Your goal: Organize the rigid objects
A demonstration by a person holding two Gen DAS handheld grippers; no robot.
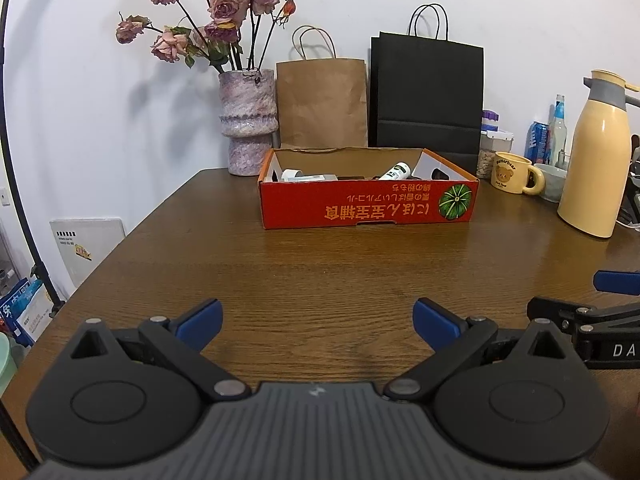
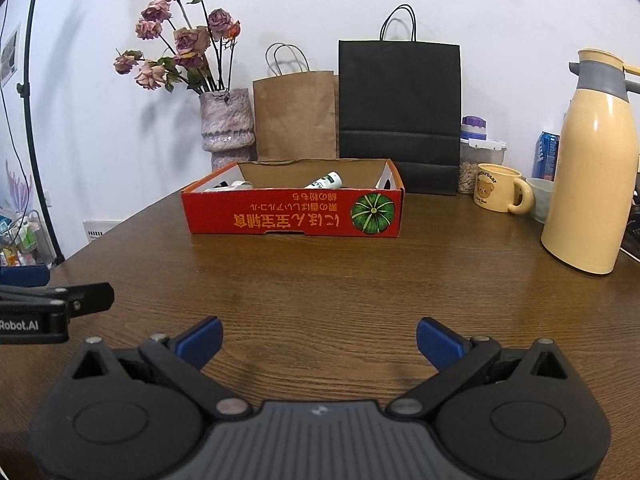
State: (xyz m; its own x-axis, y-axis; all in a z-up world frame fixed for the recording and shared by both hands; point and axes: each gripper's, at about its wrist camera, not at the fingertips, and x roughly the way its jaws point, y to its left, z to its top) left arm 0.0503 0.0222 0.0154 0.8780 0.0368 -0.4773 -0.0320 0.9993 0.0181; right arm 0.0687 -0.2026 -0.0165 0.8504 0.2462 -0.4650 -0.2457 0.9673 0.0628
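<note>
Two grippers, left gripper [image 1: 318, 322] and right gripper [image 2: 319, 340], low over wooden table [image 1: 320, 264], jaws apart, both empty. Beyond: red cardboard box [image 1: 368, 204], mid-table, holding white tube [image 1: 396, 171] and other items. Behind it: vase [image 1: 248, 120], paper bags.

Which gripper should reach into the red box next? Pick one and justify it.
Left, marginally. The red box sits nearly dead ahead of the left gripper, while it lies left of centre for the right gripper. Both have jaws open and empty.
</note>
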